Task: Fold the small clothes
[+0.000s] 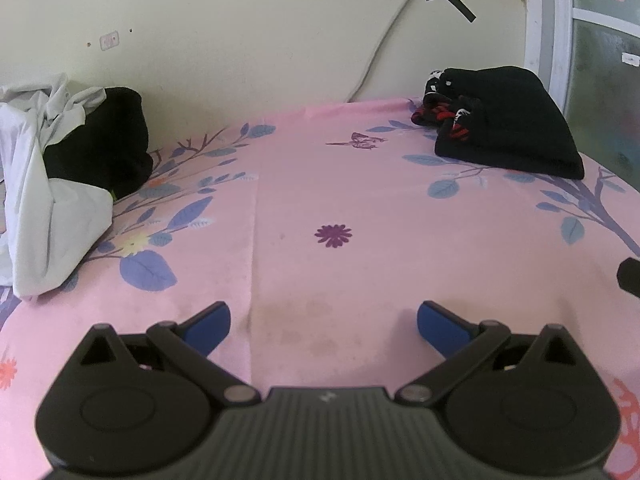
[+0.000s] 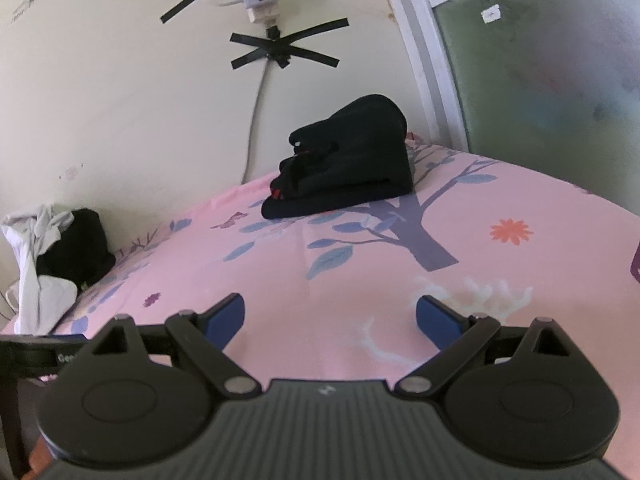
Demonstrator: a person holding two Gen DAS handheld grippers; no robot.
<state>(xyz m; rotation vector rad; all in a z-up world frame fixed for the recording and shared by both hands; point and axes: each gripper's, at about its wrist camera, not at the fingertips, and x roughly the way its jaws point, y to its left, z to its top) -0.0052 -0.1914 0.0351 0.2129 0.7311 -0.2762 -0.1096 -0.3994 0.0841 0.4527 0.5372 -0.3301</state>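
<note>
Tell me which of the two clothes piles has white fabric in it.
The unfolded pile at the left by the wall: white cloth drapes over a black garment. The stack at the right by the window frame is black with red-patterned pieces.

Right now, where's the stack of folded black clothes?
The folded black stack sits at the bed's far right corner, by the wall and window frame, across from the white and black heap at far left.

Pink sheet (image 1: 360,208) centre open; white-black heap (image 1: 60,184) left, black pile (image 1: 508,124) far right.
</note>
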